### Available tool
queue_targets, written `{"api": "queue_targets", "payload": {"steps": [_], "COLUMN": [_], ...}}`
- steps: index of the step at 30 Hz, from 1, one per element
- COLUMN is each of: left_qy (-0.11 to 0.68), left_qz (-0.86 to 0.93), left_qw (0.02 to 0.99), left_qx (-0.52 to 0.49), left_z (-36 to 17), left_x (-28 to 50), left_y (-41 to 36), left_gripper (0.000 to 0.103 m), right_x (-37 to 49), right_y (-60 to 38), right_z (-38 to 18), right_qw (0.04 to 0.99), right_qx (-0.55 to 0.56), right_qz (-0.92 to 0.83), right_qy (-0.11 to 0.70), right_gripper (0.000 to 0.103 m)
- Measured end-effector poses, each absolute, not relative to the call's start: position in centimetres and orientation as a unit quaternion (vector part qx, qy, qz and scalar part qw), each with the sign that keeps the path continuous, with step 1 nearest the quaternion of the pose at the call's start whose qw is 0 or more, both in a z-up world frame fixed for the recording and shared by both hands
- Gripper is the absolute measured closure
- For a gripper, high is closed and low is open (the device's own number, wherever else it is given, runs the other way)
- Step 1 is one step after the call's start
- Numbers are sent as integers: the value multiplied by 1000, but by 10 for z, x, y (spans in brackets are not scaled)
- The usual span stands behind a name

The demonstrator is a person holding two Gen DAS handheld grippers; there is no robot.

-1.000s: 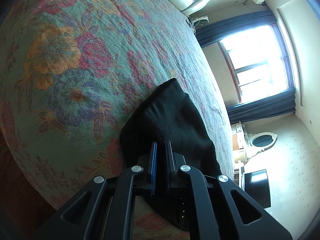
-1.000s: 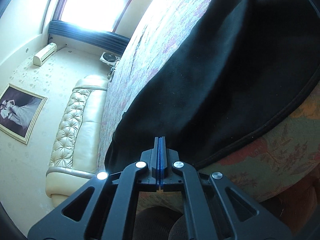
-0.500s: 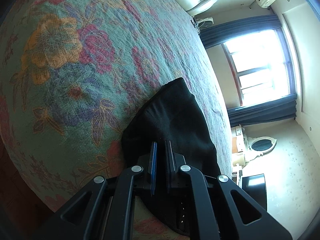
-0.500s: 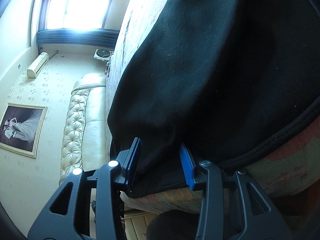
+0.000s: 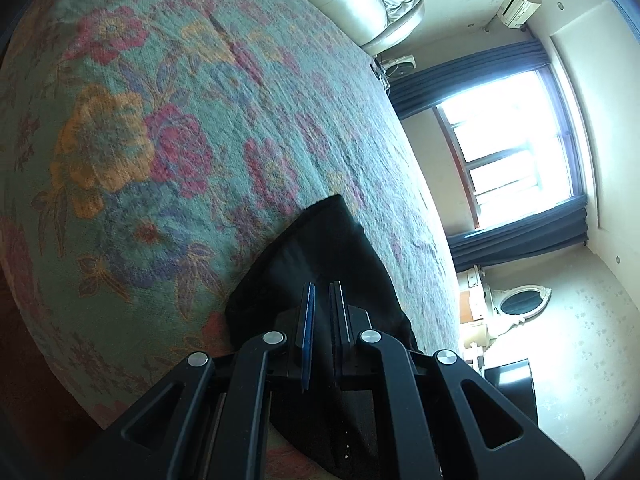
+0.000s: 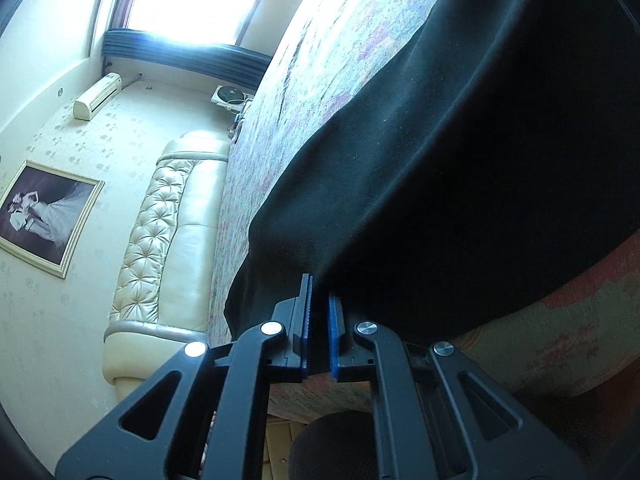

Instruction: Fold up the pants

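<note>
pants (image 5: 320, 264) — black, on the floral bedspread (image 5: 160, 140), long axis running away ahead of both tongs | left gripper (image 5: 322, 300) clenched on near edge | right gripper (image 6: 320, 300) clenched on near corner — both equally near

The bed (image 5: 168, 152) lies bare across most of its flowered cover, open room for a tool beyond the black pants (image 5: 320, 256) heaped at its near edge. At the far end the tufted headboard (image 6: 160, 216) bounds the bed. In the right wrist view the pants (image 6: 480, 160) fill most of the space ahead.
</note>
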State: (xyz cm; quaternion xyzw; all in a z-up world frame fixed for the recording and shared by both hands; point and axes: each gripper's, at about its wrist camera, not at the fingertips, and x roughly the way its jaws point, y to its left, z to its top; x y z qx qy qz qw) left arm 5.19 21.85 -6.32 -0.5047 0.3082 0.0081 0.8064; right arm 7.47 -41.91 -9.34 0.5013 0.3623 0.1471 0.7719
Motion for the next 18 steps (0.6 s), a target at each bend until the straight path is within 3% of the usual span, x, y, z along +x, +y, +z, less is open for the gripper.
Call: {"api": "queue_targets", "payload": {"steps": [7,16,18], "left_qy": [338,356,361], "left_qz": [21,-39,-28], "left_qw": [783,787,778], "left_qx": [-522,-502,-514], "left_z": [-89,-78,-84], "left_x": [38,47,47], "left_y": [226,182,180], "left_gripper": [96,95,85], "right_x": [66,67,66], "right_y": [-418,-418,-419], "right_z": [-132,-131,-130], "right_qw": [731,733,736], "right_qx": [533,530,525], "right_qz": [121,124,124], "right_qy": [409,409,409], "right_gripper": [97,96,96]}}
